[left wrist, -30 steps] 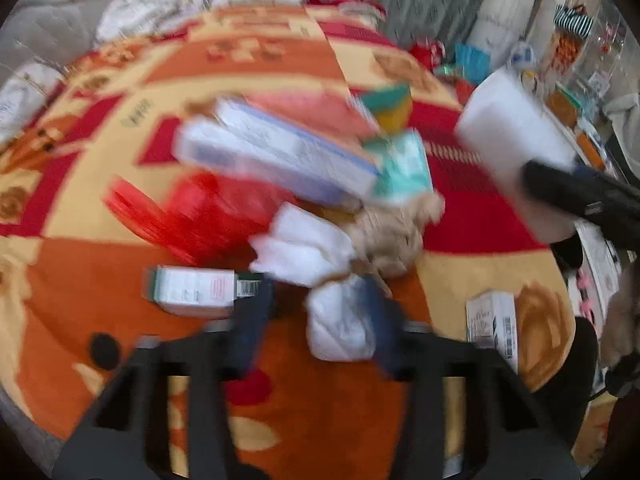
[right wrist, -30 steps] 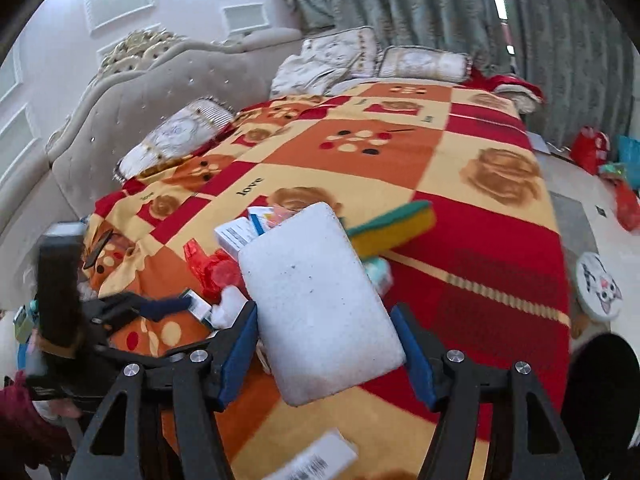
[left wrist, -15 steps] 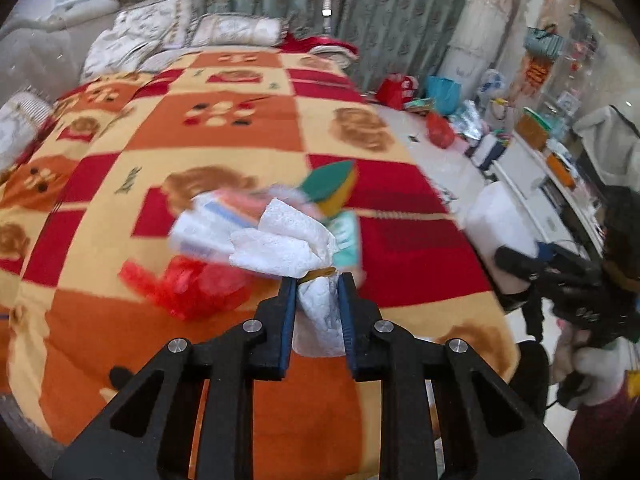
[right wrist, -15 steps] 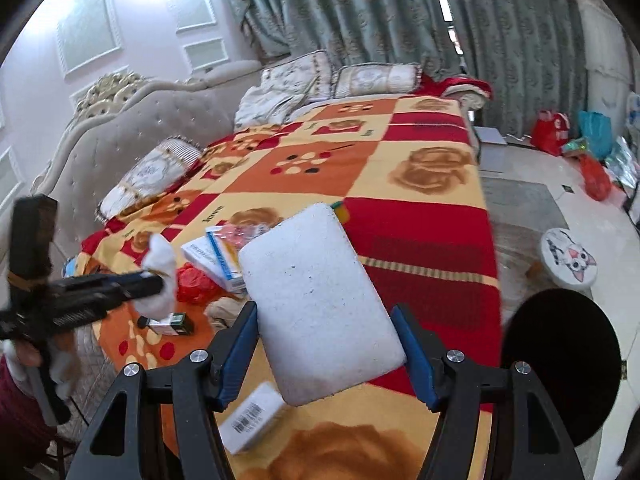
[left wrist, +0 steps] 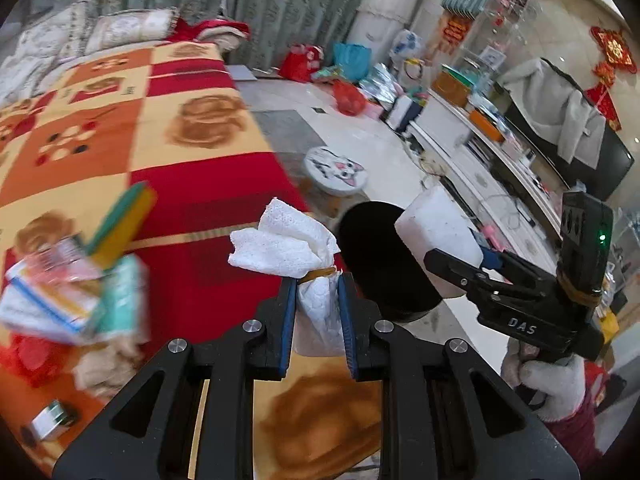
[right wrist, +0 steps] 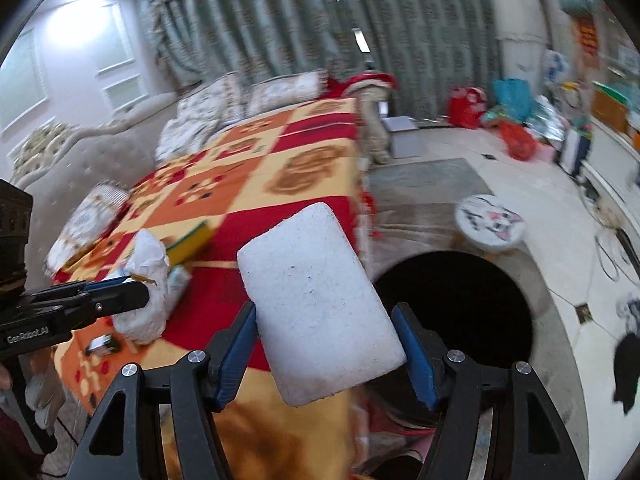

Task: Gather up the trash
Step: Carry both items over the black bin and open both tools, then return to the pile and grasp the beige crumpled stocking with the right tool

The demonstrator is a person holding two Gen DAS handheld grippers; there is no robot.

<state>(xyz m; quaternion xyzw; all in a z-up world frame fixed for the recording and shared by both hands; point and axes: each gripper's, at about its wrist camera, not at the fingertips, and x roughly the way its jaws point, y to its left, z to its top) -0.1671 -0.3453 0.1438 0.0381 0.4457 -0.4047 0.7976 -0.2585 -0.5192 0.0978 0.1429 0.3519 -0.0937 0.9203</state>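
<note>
My left gripper (left wrist: 318,312) is shut on a crumpled white paper towel (left wrist: 288,248) and holds it in the air above the bed's edge. It also shows in the right wrist view (right wrist: 146,284). My right gripper (right wrist: 324,344) is shut on a white foam block (right wrist: 316,304), held beside the round black bin (right wrist: 456,304) that stands on the floor next to the bed. In the left wrist view the foam block (left wrist: 438,228) hangs just right of the bin (left wrist: 380,256). Loose trash stays on the blanket: a green-yellow sponge (left wrist: 120,224) and several boxes (left wrist: 60,300).
The bed with the orange-red patterned blanket (left wrist: 180,128) fills the left. A round cat-face stool (left wrist: 336,170) stands on the floor beyond the bin. Bags and clutter (left wrist: 348,64) lie by the curtains. A low white cabinet (left wrist: 480,148) runs along the right.
Both grippers swung right, from over the trash pile towards the black bin. The left gripper closed on the paper towel and lifted it off the blanket. The right still holds the foam block.
</note>
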